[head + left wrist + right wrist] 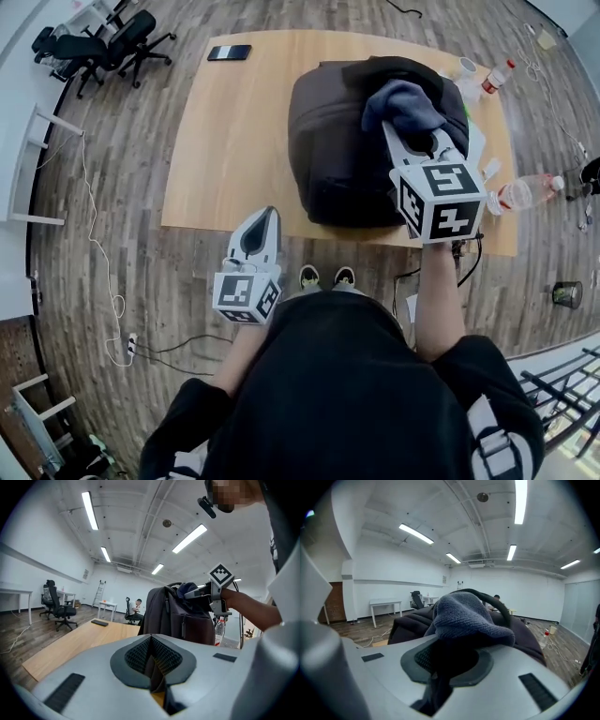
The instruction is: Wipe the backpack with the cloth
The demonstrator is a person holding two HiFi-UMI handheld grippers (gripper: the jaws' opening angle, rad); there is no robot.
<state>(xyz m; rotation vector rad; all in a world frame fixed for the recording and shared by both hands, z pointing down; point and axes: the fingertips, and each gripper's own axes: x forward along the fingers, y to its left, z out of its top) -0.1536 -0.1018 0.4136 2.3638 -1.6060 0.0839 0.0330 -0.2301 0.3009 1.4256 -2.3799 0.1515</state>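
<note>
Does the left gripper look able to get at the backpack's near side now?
Probably yes. The left gripper, jaws shut and empty, hovers by the near edge of the table, with only bare tabletop between it and the backpack. The right gripper holds the cloth on top.

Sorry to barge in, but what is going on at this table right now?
A person holds a gripper in each hand. The right gripper has its jaws shut on a grey-blue cloth, which rests on top of the dark backpack on the wooden table. The left gripper, shut and empty, hangs clear of it.
</note>
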